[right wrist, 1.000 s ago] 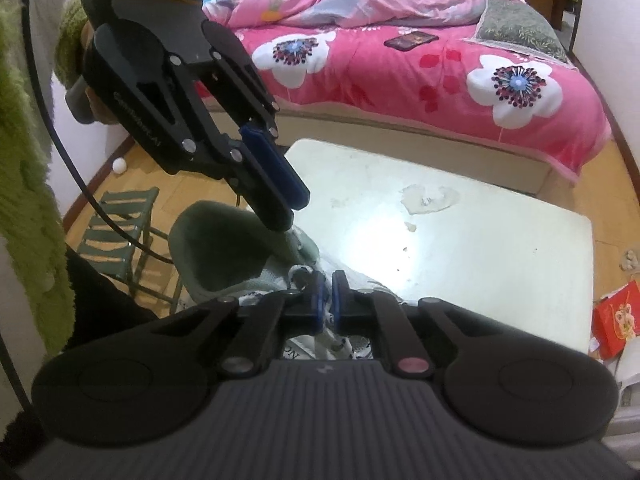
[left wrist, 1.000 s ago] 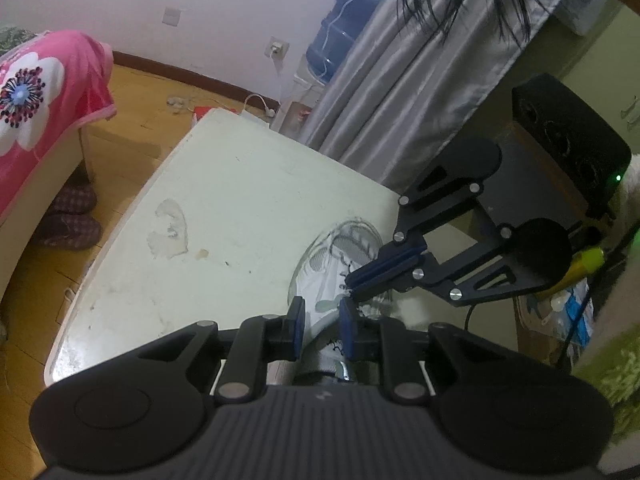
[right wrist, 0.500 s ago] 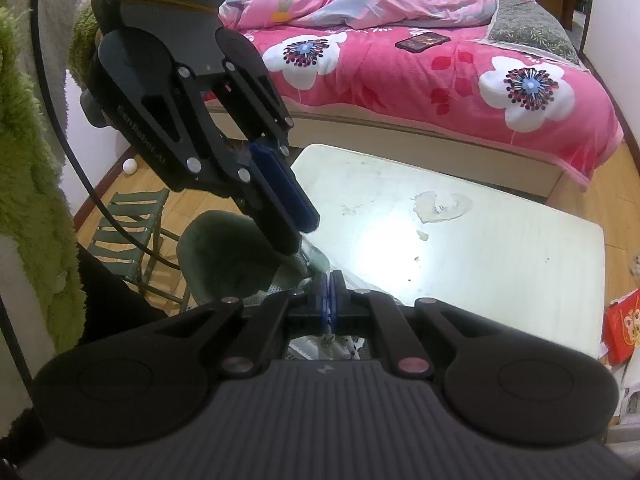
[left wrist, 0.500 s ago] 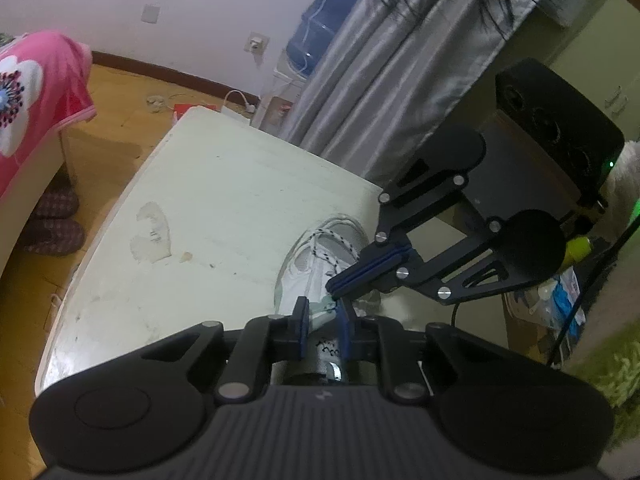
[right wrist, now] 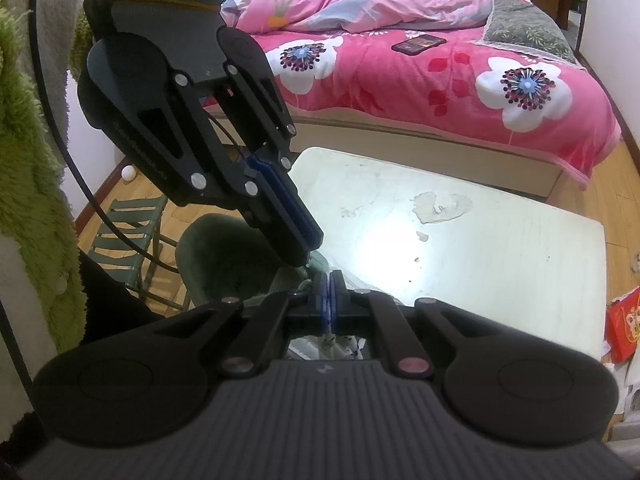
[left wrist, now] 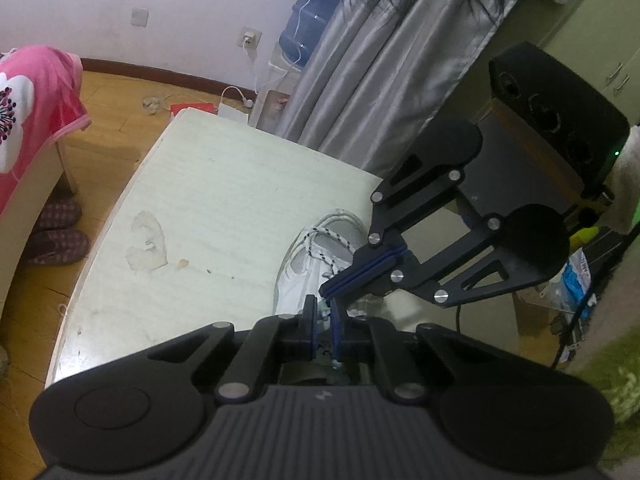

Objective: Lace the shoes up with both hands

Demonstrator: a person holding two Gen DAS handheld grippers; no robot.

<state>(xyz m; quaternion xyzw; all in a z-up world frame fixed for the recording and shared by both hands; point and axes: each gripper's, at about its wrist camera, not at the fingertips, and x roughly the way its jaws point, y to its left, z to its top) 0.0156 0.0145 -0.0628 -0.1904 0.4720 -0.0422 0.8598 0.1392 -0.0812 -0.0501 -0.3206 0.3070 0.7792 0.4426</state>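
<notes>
One white shoe (left wrist: pixel 316 256) lies near the right edge of the pale table (left wrist: pixel 224 200), toe pointing away from us, mesh upper and a loose white lace flecked with black (left wrist: pixel 324 236) looped across its front. From the right wrist view we see only scraps of it below our fingers, with patterned white fabric (right wrist: pixel 352 344) showing through the gap in the gripper body.

Our left gripper (left wrist: pixel 322 320) sits low over the shoe's near end; its blue-padded jaws have come in to a narrow gap with a bit of lace and shoe material between them, though we cannot tell whether the pads actually press on it. Our right gripper (left wrist: pixel 362 270) comes in from the right, its jaws pressed flat together just above the shoe's tongue area; in its own camera a thin strand seems to run down from between the pads, but we cannot be sure it is gripped.

Each gripper hides much of the shoe from the other's camera. Around us we see a pink flowered bed (right wrist: pixel 460 68) with a phone (right wrist: pixel 418 43) on it, grey curtains (left wrist: pixel 372 68), a blue water bottle (left wrist: pixel 310 20), a black speaker (left wrist: pixel 560 112), slippers (left wrist: pixel 56 236) on the wooden floor, and a green stool (right wrist: pixel 132 228).
</notes>
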